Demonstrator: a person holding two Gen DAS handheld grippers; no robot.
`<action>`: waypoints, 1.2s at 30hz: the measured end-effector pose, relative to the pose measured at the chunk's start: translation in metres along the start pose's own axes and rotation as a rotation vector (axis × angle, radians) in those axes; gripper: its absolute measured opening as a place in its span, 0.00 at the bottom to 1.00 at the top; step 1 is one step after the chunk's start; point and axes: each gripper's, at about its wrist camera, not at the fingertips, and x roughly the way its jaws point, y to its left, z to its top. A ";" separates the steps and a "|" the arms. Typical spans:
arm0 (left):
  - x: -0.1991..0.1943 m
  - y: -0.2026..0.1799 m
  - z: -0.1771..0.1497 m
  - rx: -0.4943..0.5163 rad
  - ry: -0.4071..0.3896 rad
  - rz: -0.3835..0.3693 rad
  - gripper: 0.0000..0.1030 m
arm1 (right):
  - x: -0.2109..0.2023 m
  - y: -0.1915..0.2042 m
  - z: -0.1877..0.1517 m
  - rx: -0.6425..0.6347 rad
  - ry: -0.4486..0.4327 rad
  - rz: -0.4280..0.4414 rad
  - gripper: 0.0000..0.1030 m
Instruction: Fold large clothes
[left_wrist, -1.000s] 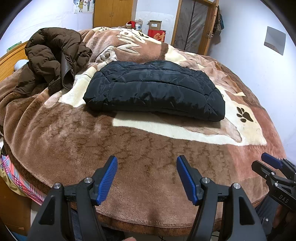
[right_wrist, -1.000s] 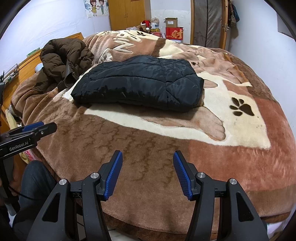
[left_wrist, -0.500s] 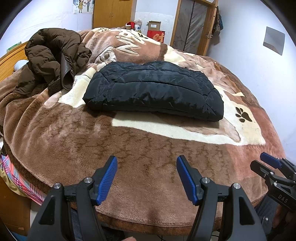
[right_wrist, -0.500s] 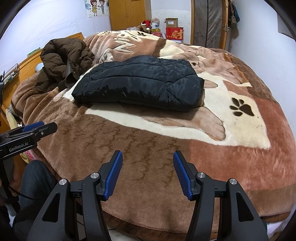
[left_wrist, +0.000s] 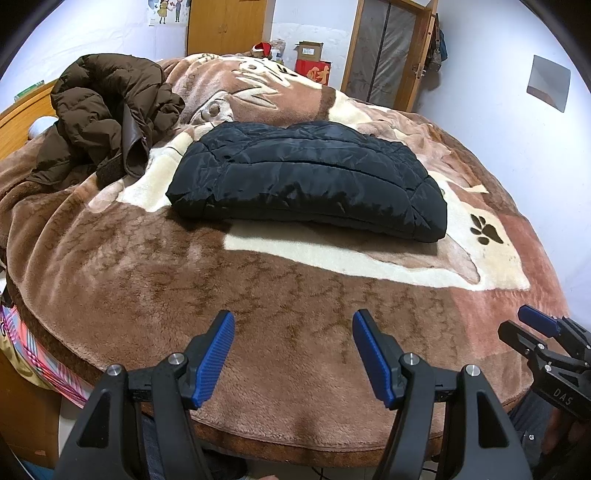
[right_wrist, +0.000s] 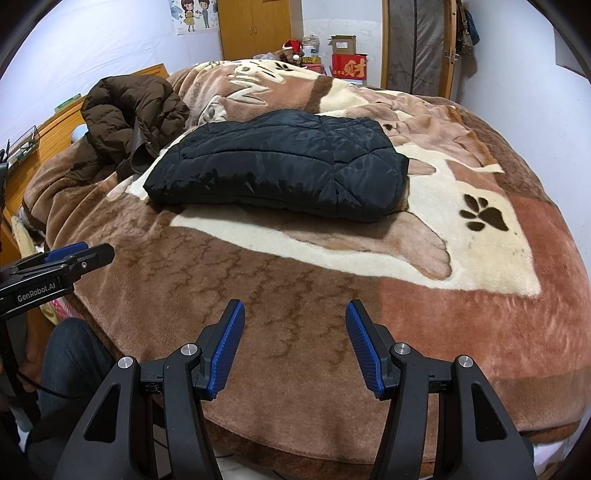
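A black quilted jacket (left_wrist: 310, 184) (right_wrist: 280, 166) lies folded into a flat rectangle on the middle of the bed. A brown puffer coat (left_wrist: 107, 110) (right_wrist: 129, 122) sits crumpled in a heap at the bed's far left. My left gripper (left_wrist: 293, 328) hovers open over the near edge of the bed, well short of the black jacket, nothing between its blue pads. My right gripper (right_wrist: 295, 317) is open and empty too, over the same near edge. Each gripper shows at the side of the other's view: the right gripper (left_wrist: 532, 325), the left gripper (right_wrist: 74, 254).
A plush brown and cream blanket (left_wrist: 258, 295) (right_wrist: 461, 295) with paw prints covers the bed. A wooden headboard (right_wrist: 44, 147) runs along the left. Boxes (right_wrist: 347, 62) and a wardrobe (left_wrist: 225, 26) stand at the far wall, beside a door (left_wrist: 388, 51). A person's jeans-clad leg (right_wrist: 70, 354) is at lower left.
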 end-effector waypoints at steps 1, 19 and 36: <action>-0.001 0.000 0.000 0.001 -0.001 0.002 0.66 | 0.000 0.000 0.000 0.000 0.000 0.000 0.56; -0.004 -0.003 0.001 0.019 -0.006 0.006 0.66 | 0.000 0.000 0.000 -0.001 -0.001 -0.001 0.56; -0.006 0.003 0.001 0.007 -0.017 0.024 0.74 | 0.000 0.000 0.000 0.001 -0.001 -0.001 0.56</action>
